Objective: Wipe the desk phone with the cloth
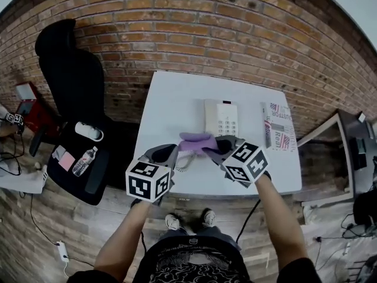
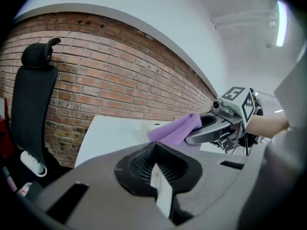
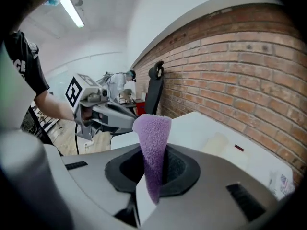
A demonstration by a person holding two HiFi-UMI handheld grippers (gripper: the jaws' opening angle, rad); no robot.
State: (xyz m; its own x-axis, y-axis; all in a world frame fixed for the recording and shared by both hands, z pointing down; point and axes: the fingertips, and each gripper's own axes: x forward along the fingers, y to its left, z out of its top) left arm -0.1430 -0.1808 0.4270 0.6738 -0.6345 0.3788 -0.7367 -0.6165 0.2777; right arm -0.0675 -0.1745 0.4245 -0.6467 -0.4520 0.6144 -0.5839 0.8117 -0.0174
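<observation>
Fuzzy purple cloth (image 1: 197,141), smooth matt table (image 1: 177,105), rough brick wall (image 1: 177,34)

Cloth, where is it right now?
In the head view, the cloth is clamped in the right hand-held gripper, at the desk phone's near end.

Desk phone's (image 1: 221,118) btm end hidden behind cloth (image 1: 197,141), head view.

Office-like workroom, red brick wall (image 1: 177,28), white table (image 1: 171,105) with a desk phone (image 1: 221,118), black office chair (image 1: 70,75), wood floor (image 1: 76,223) with cables (image 1: 36,223), tube light (image 3: 73,11) on the ceiling.
</observation>
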